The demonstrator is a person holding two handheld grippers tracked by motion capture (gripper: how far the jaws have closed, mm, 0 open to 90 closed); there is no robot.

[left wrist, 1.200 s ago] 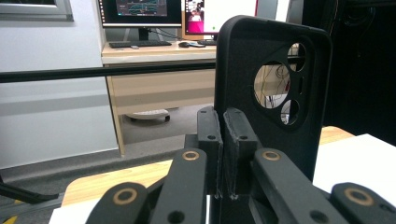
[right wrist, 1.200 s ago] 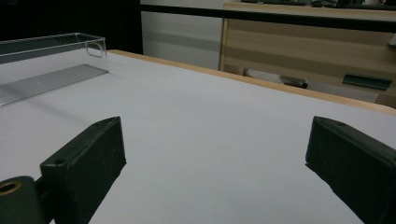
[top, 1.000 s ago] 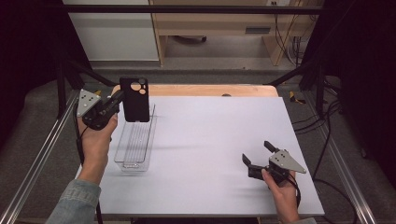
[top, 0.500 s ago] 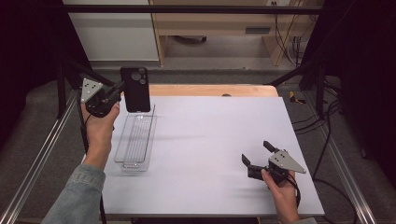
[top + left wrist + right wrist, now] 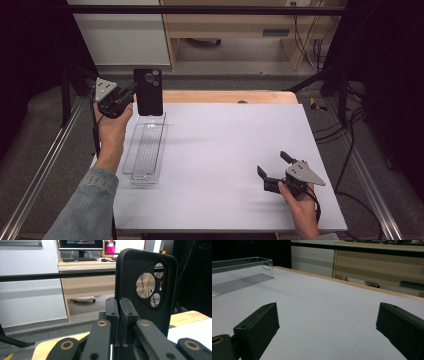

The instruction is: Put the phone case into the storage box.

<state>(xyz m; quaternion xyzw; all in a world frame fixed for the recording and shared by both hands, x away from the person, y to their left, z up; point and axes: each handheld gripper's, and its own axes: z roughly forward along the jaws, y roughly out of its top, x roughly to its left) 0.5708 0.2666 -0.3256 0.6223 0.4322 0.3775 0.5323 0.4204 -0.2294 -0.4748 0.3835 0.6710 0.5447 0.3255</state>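
The left tongs are clamped on the edge of a black phone case, jaws pressed nearly together with the case's thin wall pinched between them. In the left gripper view the left tongs bite the lower side edge of the phone case, which stands upright; its round camera cut-outs sit near the top and you can see straight through them to the room beyond. The left hand holds all this up in the air just past the far end of the clear tray, with the case hanging above that end and not touching it.

The tray itself is a long, see-through plastic one with a ribbed floor, lying flat near the left edge of the white table, its long side running away from the person. Nothing lies in it that I can make out.

The right tongs are well away from the tray, toward the near right corner of the table, jaws spread wide with nothing between them. The right hand holds them low over the white surface. In the right gripper view the right tongs show both black pads far apart over bare tabletop, with the tray off in the distance at the left.

Beyond the tray's far end runs the table's wooden rim, and past that stands a light wooden desk.
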